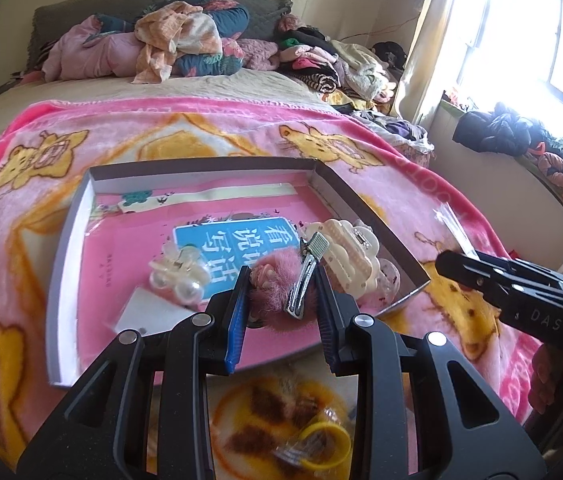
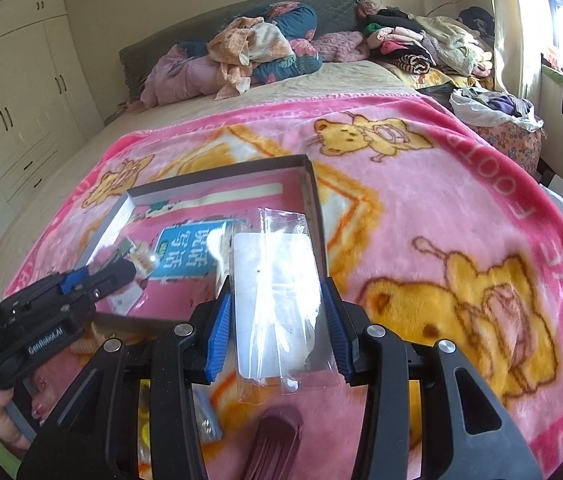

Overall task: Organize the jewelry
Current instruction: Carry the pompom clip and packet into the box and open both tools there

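- Jaws of the left gripper [image 1: 281, 280] are closed on a silver hair clip [image 1: 304, 280] that has a pink fluffy pompom [image 1: 271, 292] attached; the clip stands tilted between the blue pads.
- Jaws of the right gripper [image 2: 277, 292] are closed on a clear plastic bag [image 2: 281, 300] with a white card inside, its edges pressed between both pads.
- Just beyond the left jaws lies a shallow cardboard box [image 1: 65, 248] on a pink blanket [image 1: 209, 128].
- On the box floor, left of the left jaws, sits a pearl hair claw [image 1: 179, 272]; right of them lies a cream hair claw [image 1: 351, 256].
- Between and beyond those, a pink book [image 1: 153, 236] with a blue label covers the box floor.
- Below the left jaws, close to the camera, a yellow ring [image 1: 327, 444] lies in a clear packet, blurred, possibly a hair tie.
- Below the right jaws a dark red comb-like piece [image 2: 273, 440] rests on the blanket.
- Beyond everything, piled clothes [image 1: 177, 40] lie at the bed's far end.
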A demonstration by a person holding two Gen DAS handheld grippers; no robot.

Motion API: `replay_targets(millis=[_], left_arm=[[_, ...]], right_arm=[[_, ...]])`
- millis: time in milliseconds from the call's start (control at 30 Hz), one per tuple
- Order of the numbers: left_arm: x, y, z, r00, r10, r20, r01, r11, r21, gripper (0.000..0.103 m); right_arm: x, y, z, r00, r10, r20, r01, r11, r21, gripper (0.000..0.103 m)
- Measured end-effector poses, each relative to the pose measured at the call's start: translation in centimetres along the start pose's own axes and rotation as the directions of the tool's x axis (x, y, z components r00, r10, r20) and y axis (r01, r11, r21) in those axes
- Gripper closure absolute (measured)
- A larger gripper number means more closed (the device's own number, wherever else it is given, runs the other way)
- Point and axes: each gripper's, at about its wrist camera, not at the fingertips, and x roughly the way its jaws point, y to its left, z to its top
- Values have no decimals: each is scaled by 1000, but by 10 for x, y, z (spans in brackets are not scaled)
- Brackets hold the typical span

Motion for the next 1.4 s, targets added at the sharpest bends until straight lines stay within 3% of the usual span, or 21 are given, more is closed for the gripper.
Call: replay_targets(millis=[500, 1400], left_arm=[[28, -4, 4, 998, 48, -34, -47, 999, 24, 80], [55, 4, -10, 991, 95, -94, -92, 995, 30, 77]], right_arm=[[46, -7, 13, 997, -82, 14, 82, 997, -5, 62], [66, -10, 3, 998, -48, 41, 49, 999, -22, 59]])
